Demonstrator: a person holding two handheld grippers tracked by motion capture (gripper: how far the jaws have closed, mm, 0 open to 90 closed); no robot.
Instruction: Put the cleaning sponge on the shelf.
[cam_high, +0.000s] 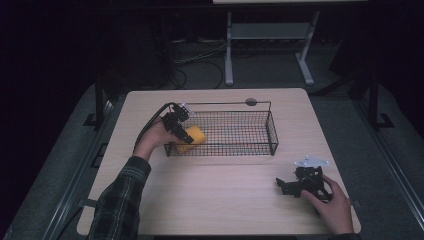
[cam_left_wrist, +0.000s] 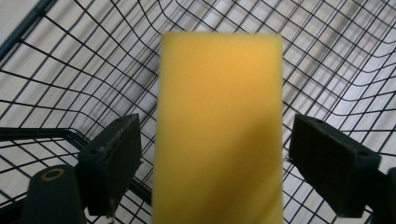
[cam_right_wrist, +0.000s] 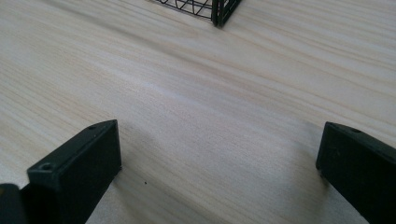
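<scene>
Pale wood table (cam_high: 225, 200) — yellow sponge (cam_left_wrist: 219, 126) between parted left gripper (cam_left_wrist: 212, 163) jaws

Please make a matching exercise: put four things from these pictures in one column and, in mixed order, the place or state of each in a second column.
1. yellow block
2. wire basket
3. left gripper
4. right gripper

a. low over bare wood, nothing between its jaws
b. black, standing on the table
c. between open jaws, gaps on both sides
d. at the basket's left end

Pairs: 1-c, 2-b, 3-d, 4-a
</scene>
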